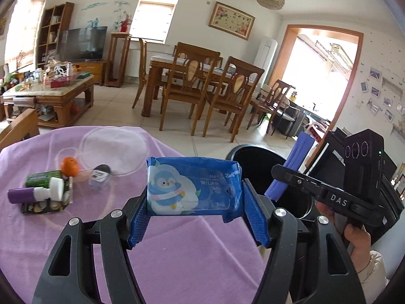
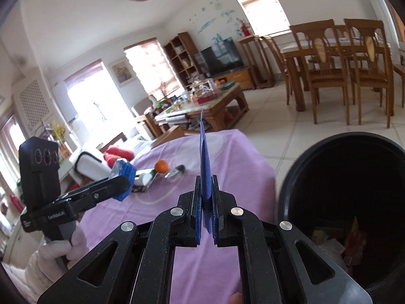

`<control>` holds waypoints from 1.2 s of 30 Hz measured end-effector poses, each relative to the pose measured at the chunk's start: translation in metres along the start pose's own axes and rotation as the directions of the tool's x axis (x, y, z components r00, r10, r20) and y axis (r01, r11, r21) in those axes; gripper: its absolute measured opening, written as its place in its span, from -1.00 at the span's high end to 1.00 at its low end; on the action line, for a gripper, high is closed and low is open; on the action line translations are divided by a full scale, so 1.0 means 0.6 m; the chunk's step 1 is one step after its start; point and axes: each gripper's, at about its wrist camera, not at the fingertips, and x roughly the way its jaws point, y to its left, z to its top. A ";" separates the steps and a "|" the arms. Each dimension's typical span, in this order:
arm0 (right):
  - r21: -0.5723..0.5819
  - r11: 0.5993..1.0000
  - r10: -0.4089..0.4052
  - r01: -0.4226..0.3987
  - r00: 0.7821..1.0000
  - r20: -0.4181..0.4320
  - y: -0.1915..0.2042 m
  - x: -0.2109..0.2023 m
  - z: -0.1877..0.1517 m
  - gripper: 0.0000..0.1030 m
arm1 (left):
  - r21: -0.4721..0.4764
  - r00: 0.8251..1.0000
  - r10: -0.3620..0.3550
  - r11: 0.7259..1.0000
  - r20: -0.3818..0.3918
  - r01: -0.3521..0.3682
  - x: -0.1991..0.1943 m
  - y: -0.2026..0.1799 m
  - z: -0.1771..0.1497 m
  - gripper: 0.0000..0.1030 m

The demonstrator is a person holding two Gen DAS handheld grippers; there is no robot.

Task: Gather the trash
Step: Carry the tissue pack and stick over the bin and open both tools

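Blue-padded, the left gripper (image 1: pixel 196 210) clamps a blue wet-wipe pack (image 1: pixel 193 186) above the purple tablecloth (image 1: pixel 177 258). Right gripper (image 2: pixel 205 217) pinches a thin blue wrapper (image 2: pixel 205 157) upright, just left of the black bin (image 2: pixel 291 182); other trash lies far left.

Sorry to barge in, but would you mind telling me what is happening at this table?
A person is clearing trash off the purple-covered table with a handheld claw in each hand. The left claw grips a blue wet-wipes pack above the cloth. The right claw pinches a flat blue wrapper upright, beside the black bin, which already holds some rubbish. An orange, tubes and packets remain on the table.
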 end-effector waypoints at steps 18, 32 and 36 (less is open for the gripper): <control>0.203 0.947 -0.262 0.250 0.964 0.036 -0.270 -0.130 -0.067 0.86 | 0.137 0.969 -0.151 0.974 -0.195 0.179 0.212 -0.207 -0.019 -0.28; 0.231 0.934 -0.280 0.271 0.960 0.004 -0.306 -0.098 -0.086 0.83 | 0.216 0.949 -0.101 0.961 -0.299 0.171 0.275 -0.240 -0.052 -0.33; 0.217 0.935 -0.289 0.281 0.957 0.007 -0.307 -0.097 -0.085 0.40 | 0.229 0.948 -0.073 0.962 -0.309 0.148 0.274 -0.242 -0.056 -0.45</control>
